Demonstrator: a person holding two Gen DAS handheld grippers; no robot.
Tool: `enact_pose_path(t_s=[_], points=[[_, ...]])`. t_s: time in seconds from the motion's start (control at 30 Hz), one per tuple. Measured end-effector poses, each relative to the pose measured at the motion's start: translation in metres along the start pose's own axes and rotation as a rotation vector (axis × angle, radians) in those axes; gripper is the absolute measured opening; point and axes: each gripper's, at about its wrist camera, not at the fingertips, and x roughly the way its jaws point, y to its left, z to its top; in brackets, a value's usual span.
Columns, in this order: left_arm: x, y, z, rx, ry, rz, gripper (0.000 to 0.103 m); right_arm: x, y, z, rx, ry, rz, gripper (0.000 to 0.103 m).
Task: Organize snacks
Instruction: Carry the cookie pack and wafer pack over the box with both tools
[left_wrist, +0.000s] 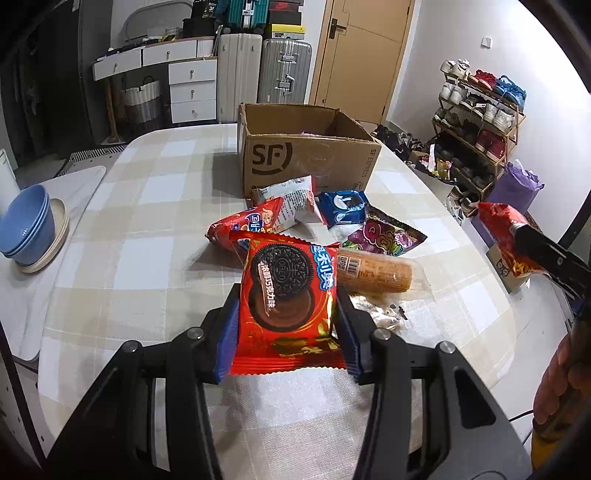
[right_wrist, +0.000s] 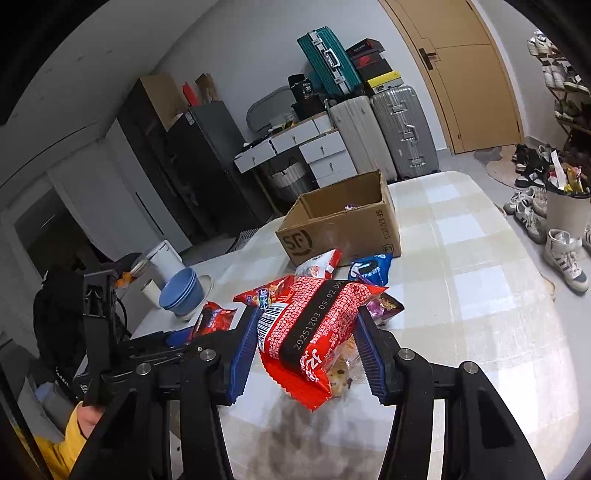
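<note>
Left gripper (left_wrist: 286, 308) is clamped on a red Oreo pack (left_wrist: 288, 295) above the desk (left_wrist: 147, 258), with five snacks left before the cardboard box (left_wrist: 306, 155); right gripper (right_wrist: 308, 347) is pinched on a red snack bag (right_wrist: 314, 332), box (right_wrist: 340, 225) near-empty.

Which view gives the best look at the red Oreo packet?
The left wrist view. There the red Oreo packet fills the centre, face-on with its cookie print readable, clamped in the left gripper. In the right wrist view only a small, partly hidden piece of it shows at the left, beyond the right gripper's fingers.
</note>
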Motion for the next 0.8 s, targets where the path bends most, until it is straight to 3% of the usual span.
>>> enact_pose_path(t_s=[0.27,0.47,0.8], points=[[0.001,0.012,0.003,-0.030,0.014,-0.021,0.043,0.017,-0.002,0.002,0.002,0.019,0.019,0.052],[0.001,0.021,0.018,-0.058,0.008,-0.038,0.043,0.025,0.006,0.025,-0.035,0.008,0.053,0.052],[-0.007,0.020,0.088,-0.008,-0.082,-0.025,0.043,0.035,0.017,0.097,-0.087,-0.062,0.117,0.052]])
